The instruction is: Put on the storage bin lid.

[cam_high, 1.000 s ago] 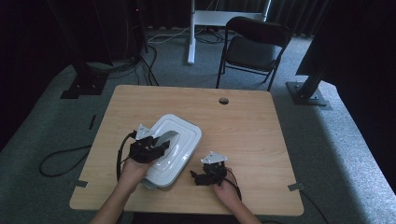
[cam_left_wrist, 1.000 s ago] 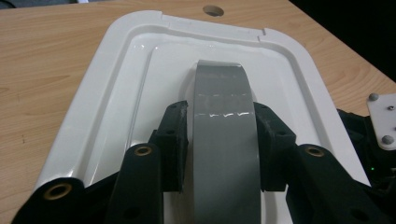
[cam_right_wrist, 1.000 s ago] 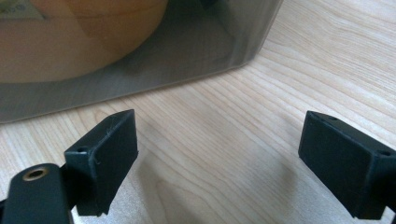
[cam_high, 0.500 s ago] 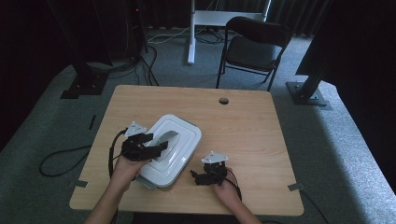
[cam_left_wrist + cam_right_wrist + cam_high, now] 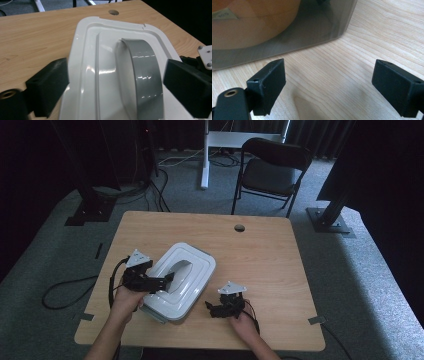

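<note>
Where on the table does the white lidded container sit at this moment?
In the high view the white lidded container sits on the near left part of the wooden table, between the left gripper over its lid and the right gripper beside it.

At lower left of the high view, the left claw [image 5: 167,279] has just been opening, jaws wide; the right claw [image 5: 209,306], lower centre, gapes too.

A fixed high camera looks forward and down over the whole worktop [image 5: 260,245]. The left gripper's camera sits close above the white lidded box [image 5: 100,65]; the right gripper's hugs the wood beside that shared box's wall.
</note>
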`<act>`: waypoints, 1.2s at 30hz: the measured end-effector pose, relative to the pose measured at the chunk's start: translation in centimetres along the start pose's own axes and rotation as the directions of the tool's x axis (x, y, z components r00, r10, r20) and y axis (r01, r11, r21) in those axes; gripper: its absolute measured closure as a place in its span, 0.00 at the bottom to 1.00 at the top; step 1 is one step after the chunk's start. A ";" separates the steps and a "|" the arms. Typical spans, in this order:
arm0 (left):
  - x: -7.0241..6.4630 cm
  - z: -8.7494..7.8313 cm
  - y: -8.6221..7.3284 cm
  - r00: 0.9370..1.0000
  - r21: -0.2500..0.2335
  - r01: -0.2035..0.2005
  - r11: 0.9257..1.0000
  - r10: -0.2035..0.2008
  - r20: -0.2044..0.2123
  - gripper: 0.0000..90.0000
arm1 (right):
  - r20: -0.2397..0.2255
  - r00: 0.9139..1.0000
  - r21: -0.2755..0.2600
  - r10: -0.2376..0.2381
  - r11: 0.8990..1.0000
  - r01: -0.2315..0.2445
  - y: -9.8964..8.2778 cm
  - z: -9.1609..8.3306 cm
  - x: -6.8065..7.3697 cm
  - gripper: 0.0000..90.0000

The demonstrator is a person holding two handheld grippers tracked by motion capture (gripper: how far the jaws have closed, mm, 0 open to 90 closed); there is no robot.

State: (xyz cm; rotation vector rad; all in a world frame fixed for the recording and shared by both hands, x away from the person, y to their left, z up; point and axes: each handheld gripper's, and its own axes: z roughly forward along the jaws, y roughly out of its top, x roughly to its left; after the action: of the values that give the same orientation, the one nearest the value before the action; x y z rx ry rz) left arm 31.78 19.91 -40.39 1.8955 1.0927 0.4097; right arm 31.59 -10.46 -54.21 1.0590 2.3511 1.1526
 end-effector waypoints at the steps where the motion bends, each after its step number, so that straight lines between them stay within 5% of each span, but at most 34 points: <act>1: 0.2 -0.1 0.0 1.000 -0.003 0.004 1.000 -0.004 0.001 0.00 | 0.000 1.000 0.000 0.000 1.000 0.000 0.0 0.0 0.0 0.12; 13: 3.2 -1.4 -0.9 0.996 -0.050 0.034 0.998 -0.038 -0.083 0.00 | -0.022 1.000 0.010 0.001 1.000 -0.001 0.1 0.1 0.0 0.12; 22: 6.2 -1.3 -2.2 0.986 -0.054 0.084 0.995 -0.091 -0.137 0.00 | -0.023 1.000 0.011 0.002 1.000 -0.002 0.1 0.1 0.0 0.12; 27: 8.4 -0.7 -3.7 0.976 -0.047 0.137 0.990 -0.143 -0.165 0.00 | -0.024 1.000 0.007 0.006 1.000 -0.005 0.1 0.0 0.0 0.12; 36: 10.7 0.7 -6.3 0.960 -0.035 0.172 0.984 -0.176 -0.218 0.00 | -0.022 1.000 0.008 0.004 1.000 -0.004 0.1 0.0 -0.1 0.12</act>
State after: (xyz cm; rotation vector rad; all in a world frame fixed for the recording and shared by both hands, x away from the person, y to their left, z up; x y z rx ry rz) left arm 34.88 29.71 -47.42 1.7520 1.3873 0.5362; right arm 31.66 -10.48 -54.18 1.0596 2.3733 1.1635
